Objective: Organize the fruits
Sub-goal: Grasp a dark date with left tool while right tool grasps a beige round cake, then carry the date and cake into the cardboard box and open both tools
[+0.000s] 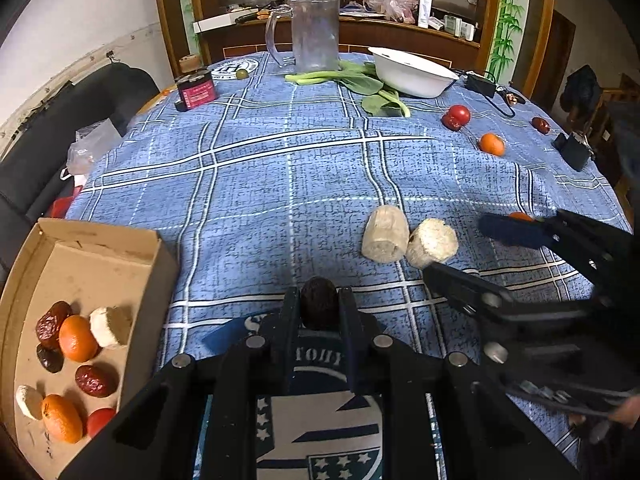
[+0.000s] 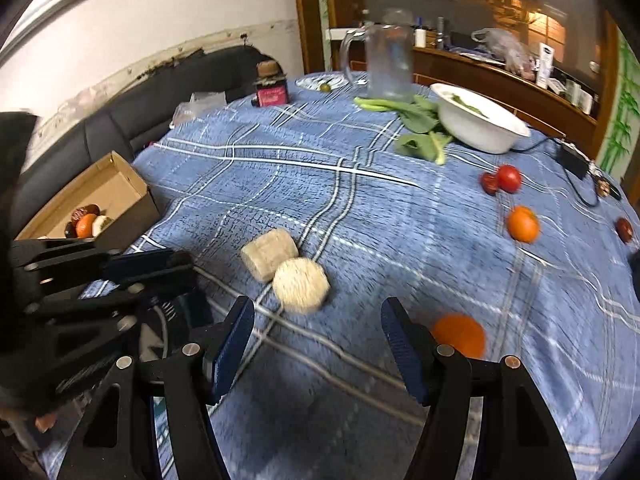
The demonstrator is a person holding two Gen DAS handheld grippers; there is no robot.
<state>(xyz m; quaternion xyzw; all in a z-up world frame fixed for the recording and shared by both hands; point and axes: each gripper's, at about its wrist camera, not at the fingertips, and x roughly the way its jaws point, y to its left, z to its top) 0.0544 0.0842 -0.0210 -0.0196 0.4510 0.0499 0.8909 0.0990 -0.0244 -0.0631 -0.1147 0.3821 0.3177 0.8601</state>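
Observation:
At the bottom of the left wrist view, my left gripper (image 1: 319,304) is shut on a dark wrinkled date (image 1: 319,300) just above the blue checked cloth. The cardboard box (image 1: 100,240) to its left holds oranges, dates, pale chunks and a tomato. Two pale cylindrical chunks (image 1: 385,239) (image 1: 432,242) lie ahead. My right gripper (image 2: 317,320) stands open just short of the nearer chunk (image 2: 302,286), touching nothing. An orange (image 2: 460,334) lies by its right finger. Farther off lie another orange (image 2: 523,224), a tomato (image 2: 509,178) and two dates (image 2: 489,183) (image 2: 624,229).
At the back of the table stand a glass jug (image 1: 314,36), a white bowl (image 1: 412,72), leafy greens (image 1: 360,82) and a pink tin (image 1: 196,90). A black adapter with its cable (image 1: 482,82) lies at the right edge. A dark sofa (image 2: 120,120) runs along the left.

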